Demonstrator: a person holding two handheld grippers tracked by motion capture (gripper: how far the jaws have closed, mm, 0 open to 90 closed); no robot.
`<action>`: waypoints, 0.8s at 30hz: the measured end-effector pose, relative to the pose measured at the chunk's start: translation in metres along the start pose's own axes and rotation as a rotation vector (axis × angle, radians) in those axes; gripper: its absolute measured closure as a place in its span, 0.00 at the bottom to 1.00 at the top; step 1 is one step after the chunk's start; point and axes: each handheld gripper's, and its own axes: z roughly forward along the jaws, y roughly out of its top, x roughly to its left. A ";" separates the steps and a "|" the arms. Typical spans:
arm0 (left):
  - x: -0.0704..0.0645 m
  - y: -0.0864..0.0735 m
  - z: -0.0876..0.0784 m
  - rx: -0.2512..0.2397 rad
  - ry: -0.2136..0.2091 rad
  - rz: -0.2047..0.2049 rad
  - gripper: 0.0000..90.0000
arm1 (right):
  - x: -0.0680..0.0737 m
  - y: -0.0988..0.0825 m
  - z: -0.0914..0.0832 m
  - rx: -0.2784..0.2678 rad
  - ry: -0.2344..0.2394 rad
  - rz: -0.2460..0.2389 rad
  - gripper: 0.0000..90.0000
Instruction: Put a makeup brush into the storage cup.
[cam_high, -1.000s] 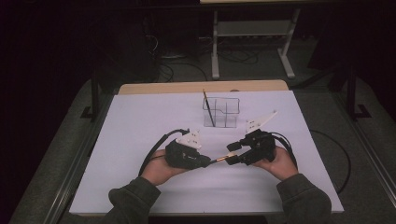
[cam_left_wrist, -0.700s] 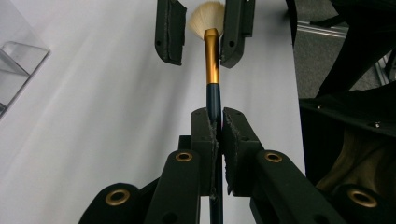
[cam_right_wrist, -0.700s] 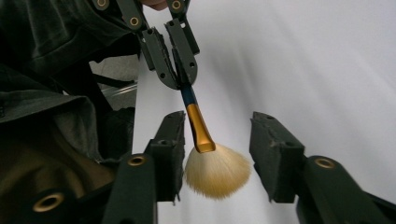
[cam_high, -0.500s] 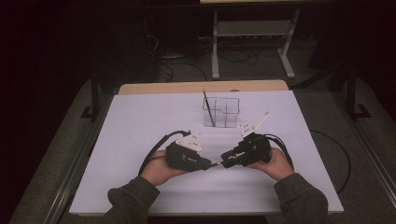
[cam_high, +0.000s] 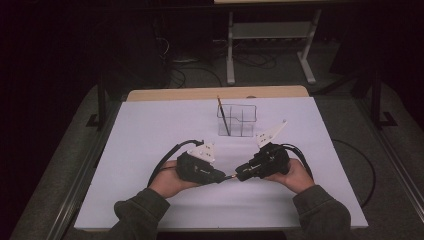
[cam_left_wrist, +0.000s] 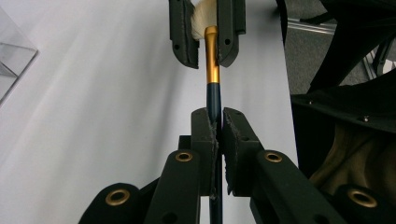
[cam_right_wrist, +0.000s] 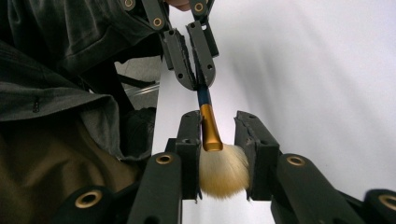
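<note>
Left gripper, high view: the left gripper sits low over the white table, its tip meeting the right gripper near the front edge; a thin brush bridges the gap between them.
Organizer, high view: a clear organizer stands farther back with a dark stick leaning in one of its left compartments, well apart from both hands.
Left gripper view, grip: the left gripper is clamped tight on the dark blue handle of the brush, which runs straight ahead to a gold ferrule.
Left gripper view, far end: the right gripper flanks the ferrule and pale bristles.
Right gripper view, closing: the right gripper has just been closing its jaws around the brush head; the gold ferrule lies against the left pad, the right pad stands apart from the ferrule, and the bristles fill the space lower down, so the brush is not yet pinched.
Right gripper view, far end: the left gripper holds the handle.
Advice: better to take the hard ferrule than the soft bristles, centring it between the pads before tightening.
Advice, release: keep the left grip firm until the right one is seated, or the brush may tilt or drop.
</note>
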 end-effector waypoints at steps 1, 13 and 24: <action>0.000 0.000 0.000 0.000 0.000 0.001 0.93 | 0.000 0.000 0.000 0.002 -0.001 -0.003 0.84; 0.000 0.000 0.002 0.007 -0.022 -0.001 0.92 | 0.002 0.001 0.000 0.016 0.021 -0.032 0.91; 0.001 -0.003 0.009 0.098 -0.028 -0.012 0.84 | 0.007 0.011 -0.001 0.073 -0.010 -0.065 0.91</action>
